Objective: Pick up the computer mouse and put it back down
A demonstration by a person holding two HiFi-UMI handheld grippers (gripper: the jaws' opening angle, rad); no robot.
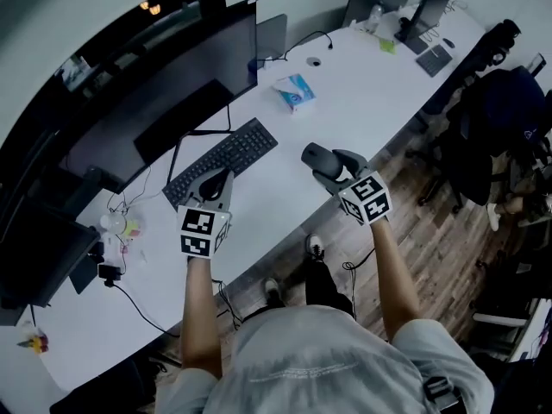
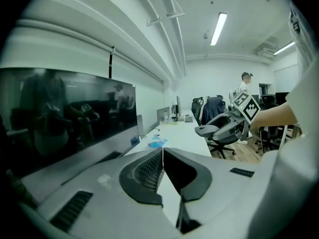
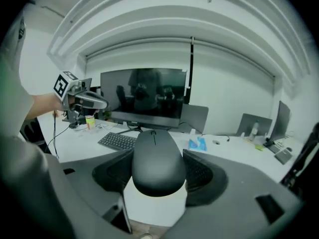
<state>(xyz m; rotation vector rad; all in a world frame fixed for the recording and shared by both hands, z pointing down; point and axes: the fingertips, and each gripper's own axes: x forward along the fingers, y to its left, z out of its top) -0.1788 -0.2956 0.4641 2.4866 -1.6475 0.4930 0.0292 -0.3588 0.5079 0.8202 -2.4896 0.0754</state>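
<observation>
Mouse (image 3: 157, 158) clamped in my right gripper (image 1: 330, 169), held up over table (image 1: 354, 102) front edge. My left gripper (image 1: 216, 185) pinched together, empty. Next up, I reckon: lower flat, let go.

**Bare desk ahead of the right gripper, clutter around the left**

Ahead of the right gripper (image 1: 330, 167), clamped on the computer mouse (image 1: 316, 155), the white desk (image 1: 362, 93) lies bare up to the tissue pack (image 1: 294, 90). To its left the keyboard (image 1: 222, 159) blocks the way, with the left gripper (image 1: 216, 185), jaws together, over its near edge. Beyond the keyboard the monitor (image 1: 164, 93) walls off the far side. Cables (image 1: 129, 203) crowd the desk left of the left gripper.
</observation>
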